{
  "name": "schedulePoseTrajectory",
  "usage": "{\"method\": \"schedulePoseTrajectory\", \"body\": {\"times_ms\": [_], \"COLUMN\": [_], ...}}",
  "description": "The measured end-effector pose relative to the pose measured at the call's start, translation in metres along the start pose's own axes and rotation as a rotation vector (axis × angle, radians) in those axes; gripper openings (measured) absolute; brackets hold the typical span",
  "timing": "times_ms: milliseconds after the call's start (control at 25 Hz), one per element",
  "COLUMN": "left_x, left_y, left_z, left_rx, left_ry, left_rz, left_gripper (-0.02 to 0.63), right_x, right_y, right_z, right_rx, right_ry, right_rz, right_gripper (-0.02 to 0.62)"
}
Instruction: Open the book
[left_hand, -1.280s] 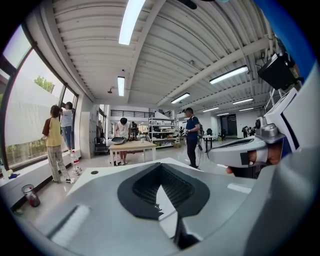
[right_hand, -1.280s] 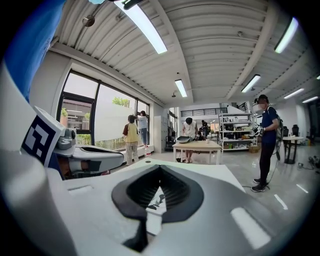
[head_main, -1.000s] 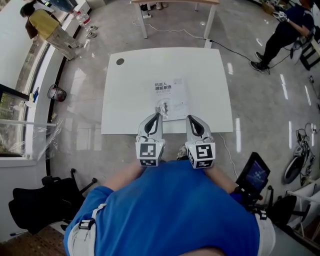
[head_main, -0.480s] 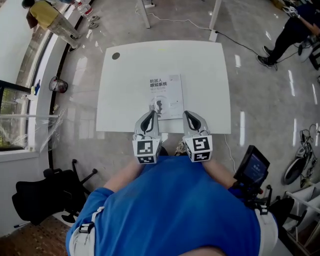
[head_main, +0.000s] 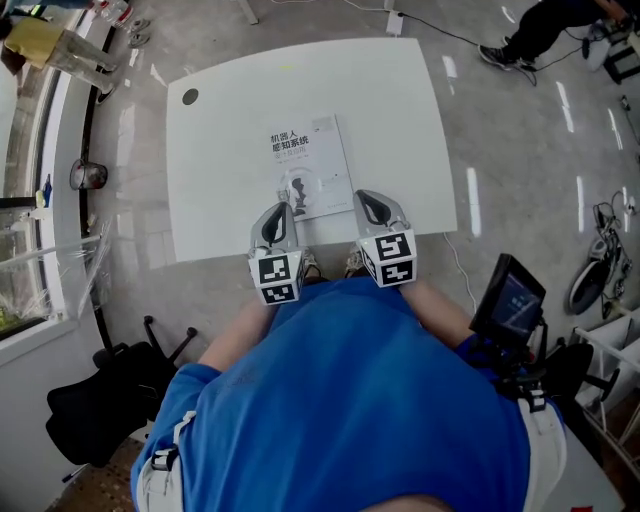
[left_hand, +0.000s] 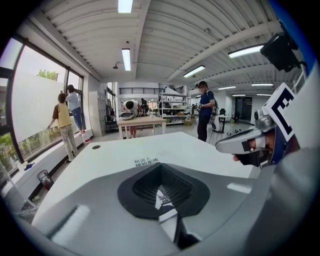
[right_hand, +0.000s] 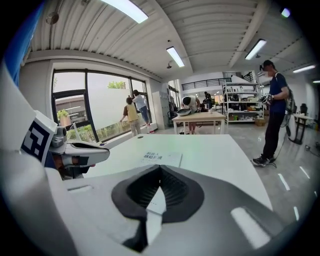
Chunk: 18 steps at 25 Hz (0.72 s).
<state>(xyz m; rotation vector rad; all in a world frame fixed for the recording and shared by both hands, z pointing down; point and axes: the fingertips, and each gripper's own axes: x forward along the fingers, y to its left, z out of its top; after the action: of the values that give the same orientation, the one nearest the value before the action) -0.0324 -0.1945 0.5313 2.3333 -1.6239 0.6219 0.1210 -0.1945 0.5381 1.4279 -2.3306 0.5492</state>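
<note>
A closed book (head_main: 305, 165) with a white cover and dark printed title lies flat on the white table (head_main: 220, 130), close to its near edge. My left gripper (head_main: 281, 208) hovers at the book's near left corner with its jaws shut and empty. My right gripper (head_main: 366, 196) sits just right of the book's near right corner, also shut and empty. In the left gripper view the book (left_hand: 146, 161) lies beyond the shut tips (left_hand: 160, 166), with the right gripper (left_hand: 245, 142) alongside. In the right gripper view the book (right_hand: 161, 157) lies ahead of the shut tips (right_hand: 160, 167).
A dark round grommet (head_main: 190, 97) sits in the table's far left corner. A black office chair (head_main: 100, 400) stands on the floor at lower left, a screen on a stand (head_main: 510, 300) at the right. People stand by the window (left_hand: 67, 117), one near a wooden table (left_hand: 141, 121).
The head view has shifted, so the table and book now sit higher and further left. Both grippers stay shut at the table's near edge, by the book's near corners.
</note>
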Motion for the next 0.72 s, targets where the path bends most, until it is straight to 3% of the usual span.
{"method": "schedulePoseTrajectory", "body": {"times_ms": [440, 520, 720], "left_x": [0.034, 0.042, 0.051], "left_y": [0.018, 0.021, 0.025], "left_z": [-0.069, -0.083, -0.101], "left_rx": [0.044, 0.053, 0.059], "left_ry": [0.197, 0.227, 0.275], "left_rz": [-0.032, -0.034, -0.04], "left_gripper": [0.006, 0.006, 0.006], "right_x": [0.05, 0.062, 0.081], "right_y": [-0.008, -0.01, -0.015], "right_z": [-0.051, -0.062, -0.084], "right_rx": [0.024, 0.038, 0.072], "right_ry": [0.223, 0.264, 0.353], "right_rz": [-0.005, 0.006, 0.012], "right_gripper": [0.008, 0.065, 0.086]}}
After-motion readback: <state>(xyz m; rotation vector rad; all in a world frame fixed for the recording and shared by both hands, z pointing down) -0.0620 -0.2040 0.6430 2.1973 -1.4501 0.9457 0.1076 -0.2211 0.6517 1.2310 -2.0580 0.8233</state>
